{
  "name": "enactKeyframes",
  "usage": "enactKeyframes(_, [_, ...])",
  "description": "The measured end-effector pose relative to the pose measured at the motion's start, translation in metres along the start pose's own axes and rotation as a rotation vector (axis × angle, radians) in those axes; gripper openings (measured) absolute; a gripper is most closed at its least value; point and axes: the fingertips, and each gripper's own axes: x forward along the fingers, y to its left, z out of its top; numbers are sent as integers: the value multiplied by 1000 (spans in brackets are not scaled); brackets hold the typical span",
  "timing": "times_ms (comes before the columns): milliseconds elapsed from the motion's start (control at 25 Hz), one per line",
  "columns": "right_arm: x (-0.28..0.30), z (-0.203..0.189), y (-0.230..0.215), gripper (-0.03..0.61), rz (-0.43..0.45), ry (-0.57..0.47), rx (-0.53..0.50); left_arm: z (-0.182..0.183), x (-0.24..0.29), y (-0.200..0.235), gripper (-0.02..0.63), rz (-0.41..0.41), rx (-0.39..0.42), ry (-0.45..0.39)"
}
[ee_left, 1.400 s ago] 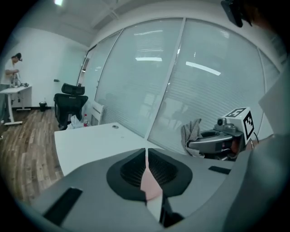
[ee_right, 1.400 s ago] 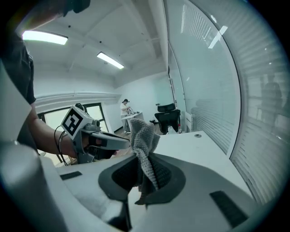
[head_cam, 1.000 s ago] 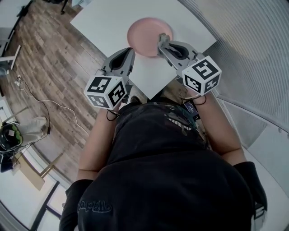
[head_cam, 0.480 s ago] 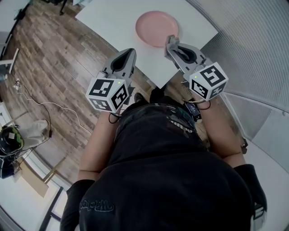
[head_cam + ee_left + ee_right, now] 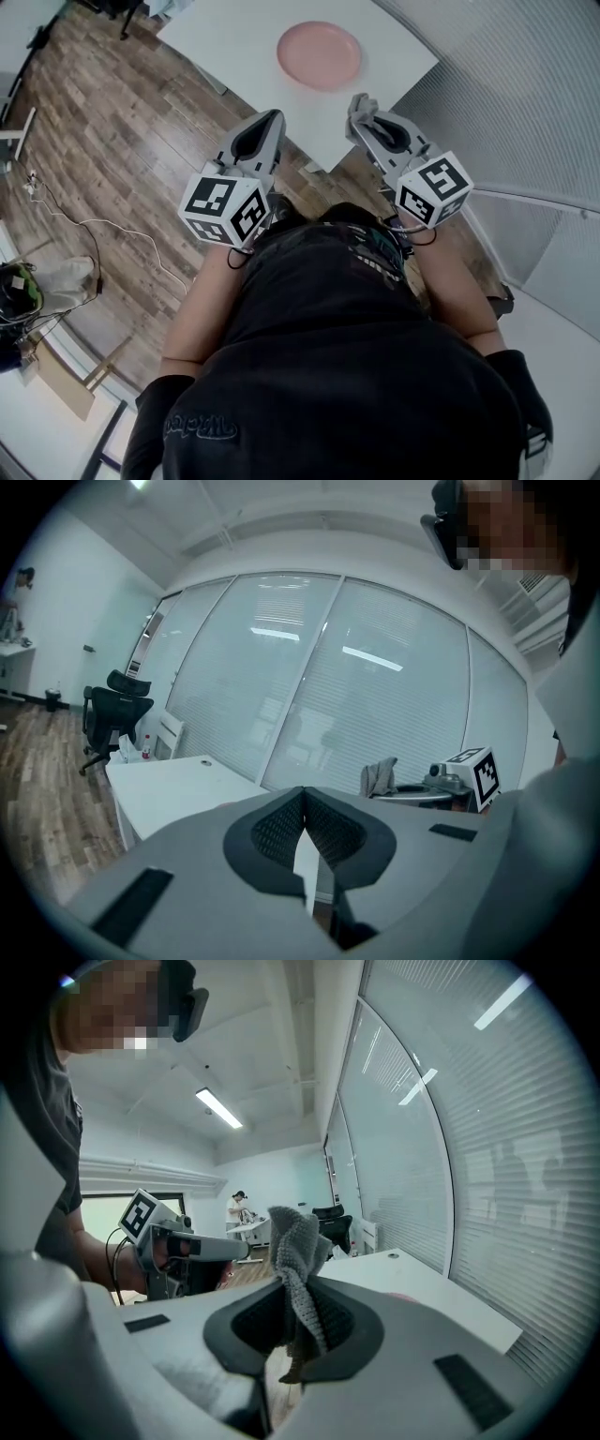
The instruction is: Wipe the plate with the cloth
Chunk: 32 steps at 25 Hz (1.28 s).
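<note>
A pink plate (image 5: 319,54) lies on the white table (image 5: 225,37), far from both grippers. My right gripper (image 5: 358,105) hangs near the table's corner edge, shut on a grey knitted cloth (image 5: 298,1241) that sticks up between its pads. In the left gripper view the same cloth (image 5: 380,777) shows at the tip of the right gripper (image 5: 441,778). Out over the wooden floor, my left gripper (image 5: 272,119) is held just short of the table's near edge. Its jaws (image 5: 305,799) are pressed together with nothing between them.
Wooden floor (image 5: 122,141) lies left of the table, with a white cable (image 5: 84,220) trailing across it. Glass walls with blinds (image 5: 525,84) run along the right. An office chair (image 5: 117,710) stands beyond the table. Far off, a person (image 5: 239,1208) stands at a desk.
Both grippers have drawn back from the plate toward my body. The right gripper's tip was at the plate's rim and now sits off the table edge; the plate stayed put.
</note>
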Motion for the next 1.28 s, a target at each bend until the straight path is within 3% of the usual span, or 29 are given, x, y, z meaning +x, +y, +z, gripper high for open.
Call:
enactKeyframes(160, [-31, -17, 1, 40, 23, -4, 6, -6, -1, -39, 17, -8, 39, -30])
enactKeyframes(360, [-74, -25, 18, 40, 62, -6, -11, -12, -13, -85, 17, 16, 34, -74])
enactKeyframes(800, [-162, -81, 33, 39, 94, -15, 6, -83, -22, -178, 17, 29, 52, -31])
enactKeyframes(1280, [-172, -74, 38, 40, 106, -25, -7, -82, -27, -188, 17, 49, 54, -37])
